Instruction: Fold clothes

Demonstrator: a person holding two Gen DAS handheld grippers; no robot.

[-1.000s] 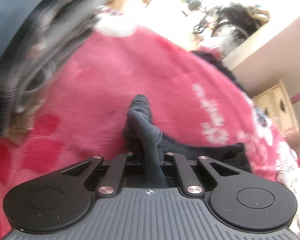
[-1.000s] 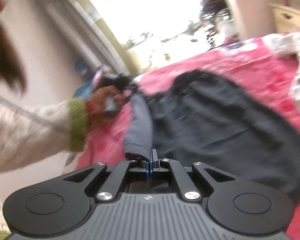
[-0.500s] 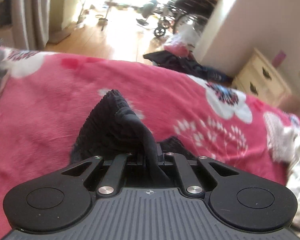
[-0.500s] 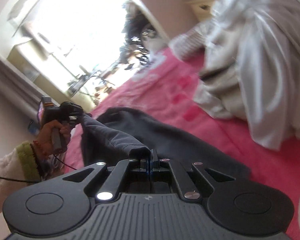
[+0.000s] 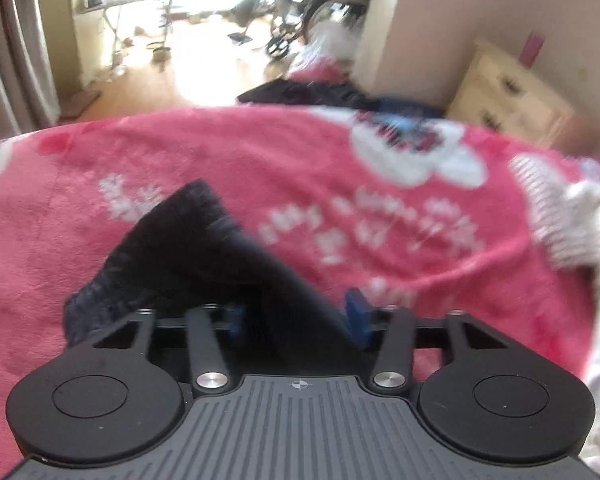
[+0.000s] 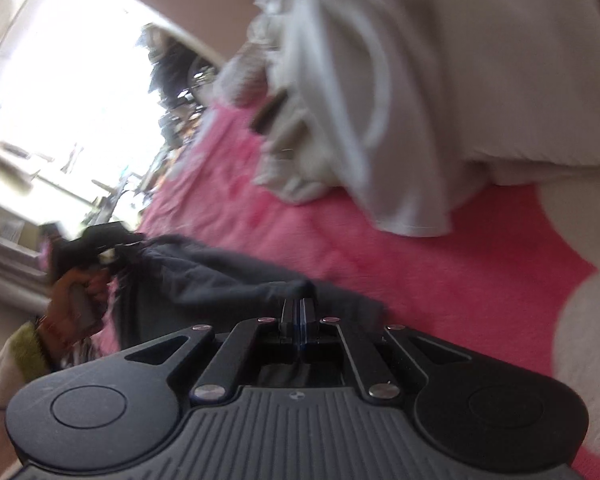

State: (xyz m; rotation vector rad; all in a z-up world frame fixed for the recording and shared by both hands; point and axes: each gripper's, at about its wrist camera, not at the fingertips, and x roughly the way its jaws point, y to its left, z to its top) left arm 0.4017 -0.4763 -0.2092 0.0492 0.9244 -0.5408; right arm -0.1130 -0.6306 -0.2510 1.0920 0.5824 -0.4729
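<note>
- Step: laying the dark garment [image 5: 188,256] down on the pink bed [image 5: 380,216] mid-fold.
- Left gripper [image 5: 296,320] has just been opening — cloth lies loose between its fingers.
- Right gripper [image 6: 300,316] clamped on an edge; next I release it and smooth.

We see a bed with a pink flowered blanket [image 5: 260,168]; on it lie a dark garment [image 6: 204,280], a heap of white clothes [image 6: 420,100] and a striped cloth [image 5: 556,216]
</note>
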